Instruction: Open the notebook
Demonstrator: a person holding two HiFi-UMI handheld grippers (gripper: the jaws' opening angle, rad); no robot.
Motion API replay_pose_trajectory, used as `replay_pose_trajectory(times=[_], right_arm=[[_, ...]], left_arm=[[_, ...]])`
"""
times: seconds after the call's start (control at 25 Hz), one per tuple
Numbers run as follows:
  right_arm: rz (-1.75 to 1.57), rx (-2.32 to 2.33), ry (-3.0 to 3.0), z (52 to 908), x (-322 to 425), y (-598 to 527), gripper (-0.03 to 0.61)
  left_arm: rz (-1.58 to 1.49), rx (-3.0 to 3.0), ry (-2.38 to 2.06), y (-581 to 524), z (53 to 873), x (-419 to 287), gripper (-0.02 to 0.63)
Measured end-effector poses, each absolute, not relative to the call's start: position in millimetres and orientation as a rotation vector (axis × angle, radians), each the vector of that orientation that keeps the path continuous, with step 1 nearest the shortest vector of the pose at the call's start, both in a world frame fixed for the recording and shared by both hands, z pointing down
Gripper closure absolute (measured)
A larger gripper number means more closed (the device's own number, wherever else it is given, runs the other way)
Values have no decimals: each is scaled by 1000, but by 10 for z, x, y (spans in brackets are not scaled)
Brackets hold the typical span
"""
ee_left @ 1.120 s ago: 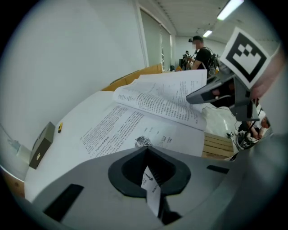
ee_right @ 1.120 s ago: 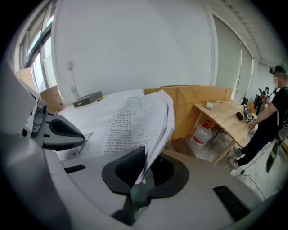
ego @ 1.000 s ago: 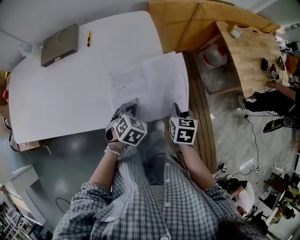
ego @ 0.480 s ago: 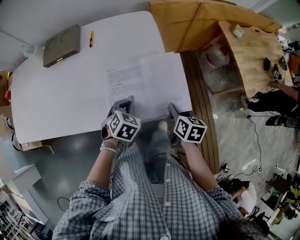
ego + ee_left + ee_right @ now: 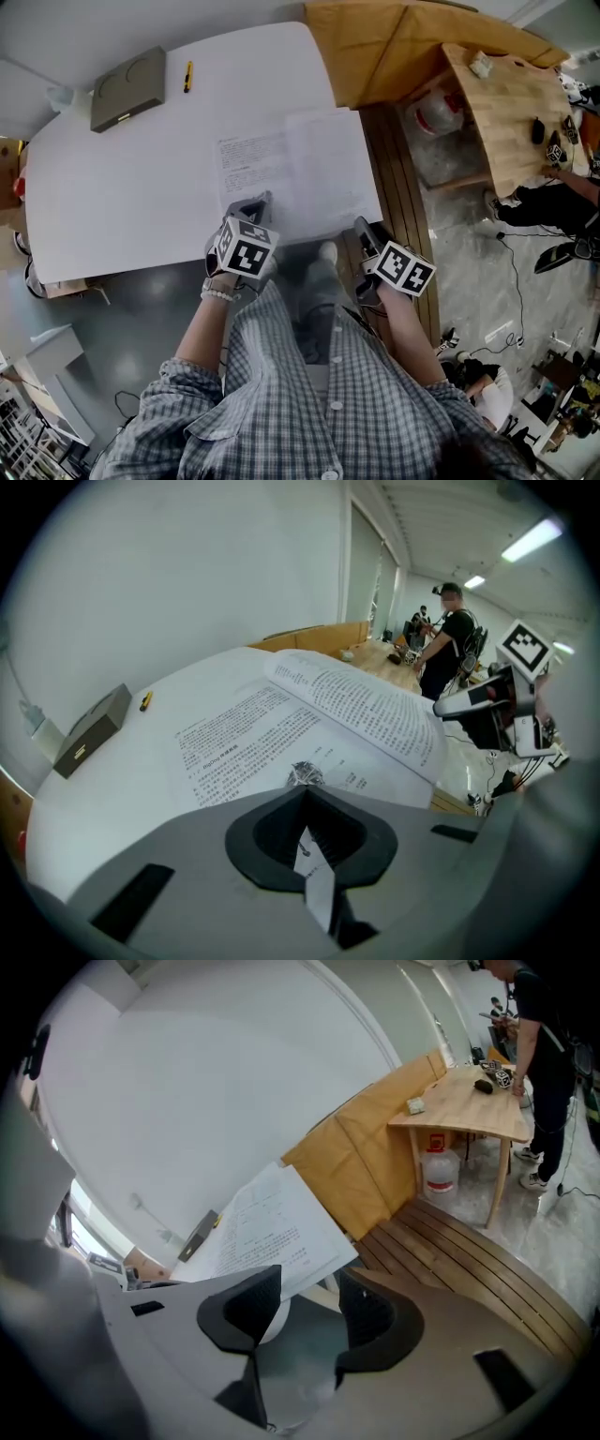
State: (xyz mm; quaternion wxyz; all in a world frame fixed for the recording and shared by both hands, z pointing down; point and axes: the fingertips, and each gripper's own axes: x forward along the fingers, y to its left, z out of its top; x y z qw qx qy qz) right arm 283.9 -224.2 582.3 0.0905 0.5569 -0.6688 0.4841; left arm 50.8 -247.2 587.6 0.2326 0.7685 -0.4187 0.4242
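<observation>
Left gripper (image 5: pixel 251 206) is clamped shut on the near edge of a page of the notebook (image 5: pixel 295 173), which is spread open on the white table (image 5: pixel 122 197) directly ahead of it. Right gripper (image 5: pixel 364 230) is held just beside the notebook's near right corner. Its jaws have just been opening and are parted, with nothing gripped.

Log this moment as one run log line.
notebook: open on table | left gripper: shut on notebook edge | right gripper: jaws just opening, nothing between
</observation>
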Motion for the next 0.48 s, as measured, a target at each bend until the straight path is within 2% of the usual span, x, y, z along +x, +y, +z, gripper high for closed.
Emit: replay_pose_trajectory(times=[0.2,0.4,0.48], right_arm=[[1396,1788,-1866,5853,3241,-2125,408],[1280,1780,-1924,5648,3279,-2168,414],[1197,1779,-1970,5507,3248,-2231,473]], left_arm=[[1126,2097,-1163,-2475,5885,536,606],[1110,2090,-1147,-2469,5881,524,606],[1085,2105,-1146,-2459,5829,521,606]])
